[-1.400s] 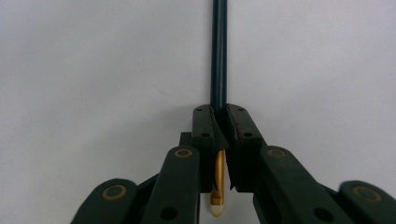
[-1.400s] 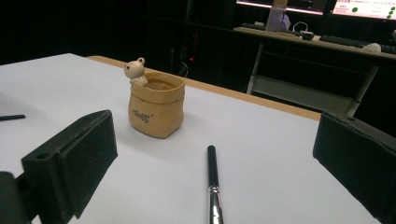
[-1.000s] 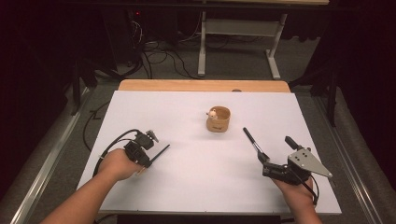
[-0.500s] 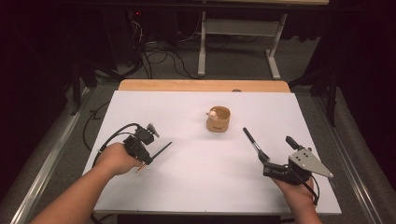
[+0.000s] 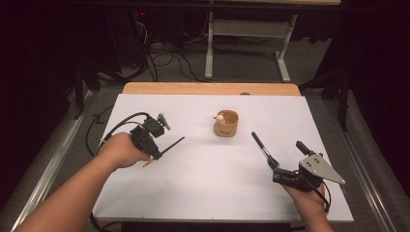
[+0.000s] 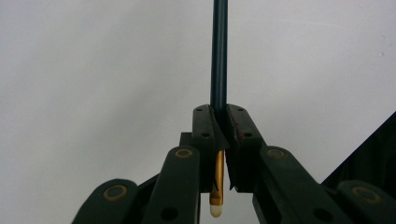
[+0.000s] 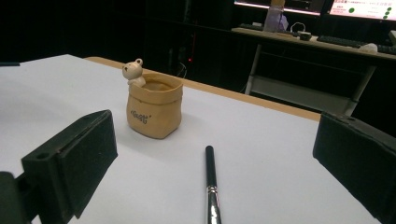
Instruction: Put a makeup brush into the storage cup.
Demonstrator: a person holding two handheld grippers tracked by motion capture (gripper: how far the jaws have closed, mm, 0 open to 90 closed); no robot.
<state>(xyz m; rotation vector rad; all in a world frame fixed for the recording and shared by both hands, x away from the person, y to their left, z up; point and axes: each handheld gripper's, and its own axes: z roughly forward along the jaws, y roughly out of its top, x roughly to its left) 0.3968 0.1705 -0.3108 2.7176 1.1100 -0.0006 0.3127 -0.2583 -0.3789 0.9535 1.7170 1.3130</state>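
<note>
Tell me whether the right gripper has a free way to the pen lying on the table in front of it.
Probably yes: the right gripper is open, the pen lies straight ahead between its jaws, and the cup stands off to one side.

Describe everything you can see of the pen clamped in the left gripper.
The pen is slim, with a long dark shaft and a gold end tipped in white. The left gripper is shut on it near the gold end, so the shaft juts far past the jaws and the gold end pokes out behind them. In the high view it is held above the white table, slanting toward the small tan pot, and touches nothing else.
</note>
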